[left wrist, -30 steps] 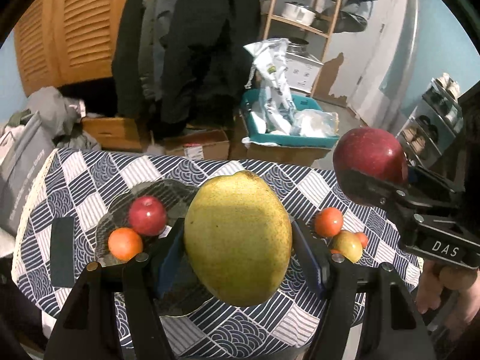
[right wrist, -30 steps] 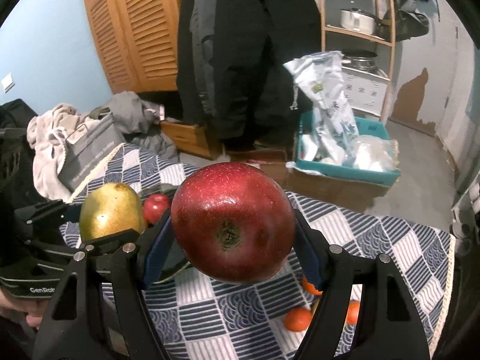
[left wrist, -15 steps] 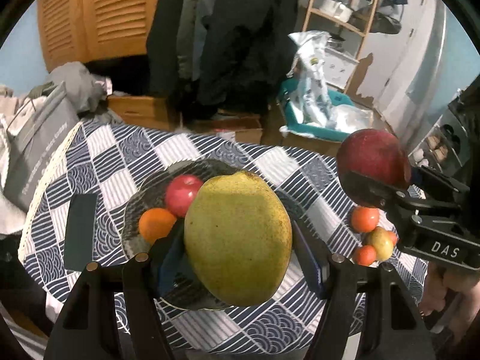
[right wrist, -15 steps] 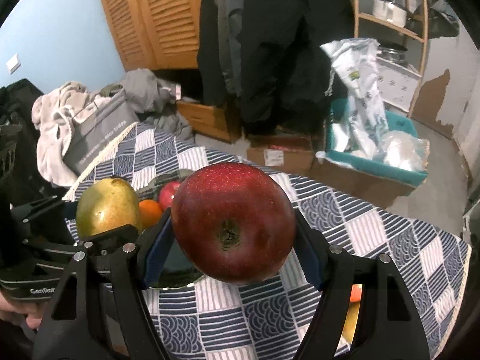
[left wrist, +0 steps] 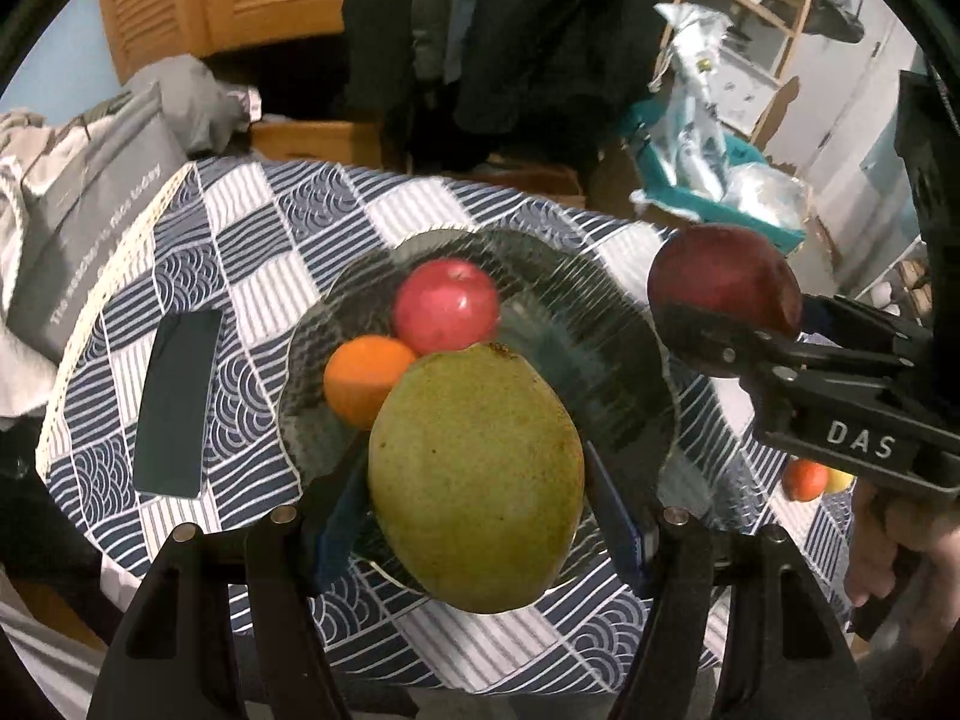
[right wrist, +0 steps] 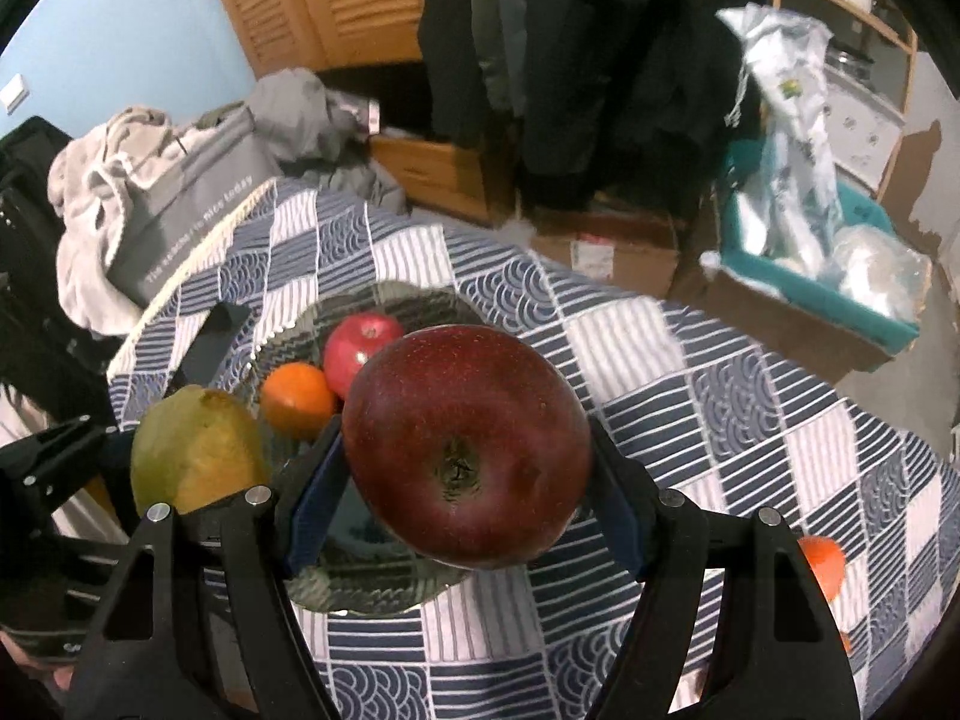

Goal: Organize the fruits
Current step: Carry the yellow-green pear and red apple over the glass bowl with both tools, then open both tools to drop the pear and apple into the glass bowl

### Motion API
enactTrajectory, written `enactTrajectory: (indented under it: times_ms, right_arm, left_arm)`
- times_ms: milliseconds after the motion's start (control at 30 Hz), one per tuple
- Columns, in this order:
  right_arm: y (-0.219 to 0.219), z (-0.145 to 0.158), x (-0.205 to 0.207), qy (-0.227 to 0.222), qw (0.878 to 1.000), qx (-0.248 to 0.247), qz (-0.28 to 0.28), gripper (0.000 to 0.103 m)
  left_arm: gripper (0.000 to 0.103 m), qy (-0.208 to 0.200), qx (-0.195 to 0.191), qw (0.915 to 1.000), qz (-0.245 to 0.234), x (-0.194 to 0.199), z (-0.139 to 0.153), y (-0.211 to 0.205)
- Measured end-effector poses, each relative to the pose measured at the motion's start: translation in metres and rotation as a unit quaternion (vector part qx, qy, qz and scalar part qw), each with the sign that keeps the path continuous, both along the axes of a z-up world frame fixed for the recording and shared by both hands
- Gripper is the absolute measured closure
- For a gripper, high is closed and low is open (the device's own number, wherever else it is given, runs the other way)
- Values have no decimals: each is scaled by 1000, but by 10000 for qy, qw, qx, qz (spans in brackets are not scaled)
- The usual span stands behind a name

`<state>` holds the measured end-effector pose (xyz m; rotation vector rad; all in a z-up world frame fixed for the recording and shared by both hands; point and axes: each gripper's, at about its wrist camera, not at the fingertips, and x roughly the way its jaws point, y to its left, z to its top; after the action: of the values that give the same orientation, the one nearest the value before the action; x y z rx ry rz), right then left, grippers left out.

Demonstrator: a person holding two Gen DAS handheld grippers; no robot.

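Note:
My left gripper is shut on a large green-yellow mango and holds it above the near edge of a dark glass plate. On the plate lie a pink-red apple and an orange. My right gripper is shut on a dark red apple, held above the plate's right side; it also shows in the left wrist view. The mango, the plate, the pink-red apple and the orange show in the right wrist view.
A blue-and-white patterned cloth covers the round table. A dark phone lies left of the plate. Small orange and yellow fruits lie at the table's right side. Clothes, a grey bag and boxes stand behind the table.
Both grippers have moved forward and left over the table with their fruit. The plate now lies directly under them and looks larger.

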<state>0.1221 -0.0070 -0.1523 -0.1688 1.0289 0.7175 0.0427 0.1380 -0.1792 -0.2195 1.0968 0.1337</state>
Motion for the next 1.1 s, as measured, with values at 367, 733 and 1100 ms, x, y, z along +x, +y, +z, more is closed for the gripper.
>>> enactTrajectory:
  times_ms: [367, 733, 1100]
  right_arm:
    - [27, -53, 1, 483, 9978, -394, 237, 29]
    - [38, -72, -3, 692, 9950, -610, 390, 29]
    - [38, -74, 4, 965, 9942, -380, 293, 28]
  left_arm:
    - [32, 565, -36, 9982, 197, 3, -43, 14]
    - [32, 916, -50, 9955, 246, 8, -63, 18]
    - [12, 818, 139, 9965, 128, 9, -59, 15]
